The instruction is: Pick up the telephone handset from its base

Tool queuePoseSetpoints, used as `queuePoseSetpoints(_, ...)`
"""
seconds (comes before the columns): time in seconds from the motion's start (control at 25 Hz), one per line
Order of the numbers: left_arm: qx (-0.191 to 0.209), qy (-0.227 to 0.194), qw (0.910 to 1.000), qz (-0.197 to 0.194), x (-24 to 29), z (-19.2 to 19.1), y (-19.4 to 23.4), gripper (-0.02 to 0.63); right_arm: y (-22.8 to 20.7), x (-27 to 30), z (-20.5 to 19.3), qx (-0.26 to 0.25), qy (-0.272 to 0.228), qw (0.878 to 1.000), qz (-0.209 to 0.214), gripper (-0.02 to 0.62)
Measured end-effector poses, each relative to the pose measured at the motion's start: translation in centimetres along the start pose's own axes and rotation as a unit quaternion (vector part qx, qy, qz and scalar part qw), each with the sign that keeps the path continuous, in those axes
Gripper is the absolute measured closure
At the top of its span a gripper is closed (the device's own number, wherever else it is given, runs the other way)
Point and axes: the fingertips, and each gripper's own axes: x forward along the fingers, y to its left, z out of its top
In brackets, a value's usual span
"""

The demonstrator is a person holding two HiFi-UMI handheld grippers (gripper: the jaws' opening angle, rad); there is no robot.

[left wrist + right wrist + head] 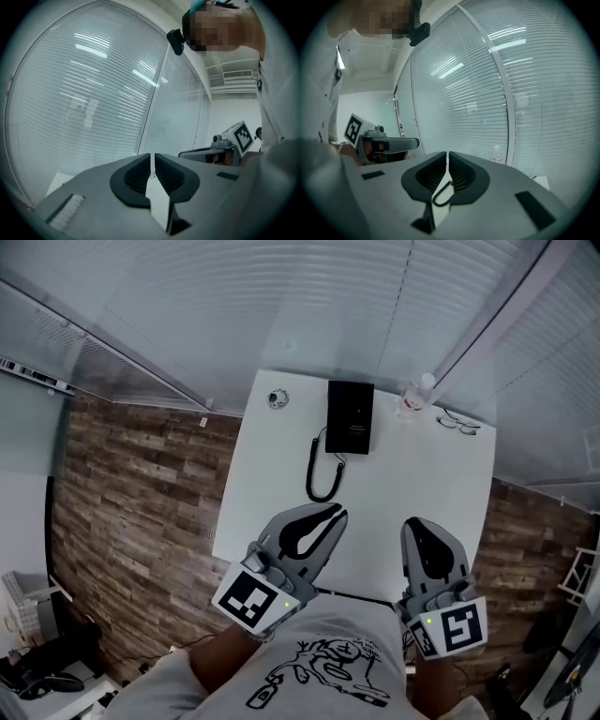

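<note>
Dimly, telephone handset (351, 416) indistinct — left hand-held gripper (337, 515), right hand-held gripper (413, 524) closed, empty.

Left gripper (335, 515) lower centre of frame, right gripper (414, 523) lower right. Both jaw pairs closed tip to tip, empty, pointing up-frame.

No legible word, brand or number anywhere. Square black-white code marker (251, 601) on left tool (336, 514), same kind on right tool (418, 525): patterns only, no letters. Black drawing on shirt (323, 667): no readable words. Bottle (413, 397) label and telephone (351, 416) markings too small to read.
</note>
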Motion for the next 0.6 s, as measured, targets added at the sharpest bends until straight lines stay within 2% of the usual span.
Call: queuePoseSetpoints(0.6,-0.008,0.014,0.9998,0.015,5.4,-2.7,6.9,0.577,-3.9,6.7,-2.8,0.002,0.030,1.000,0.000,0.579)
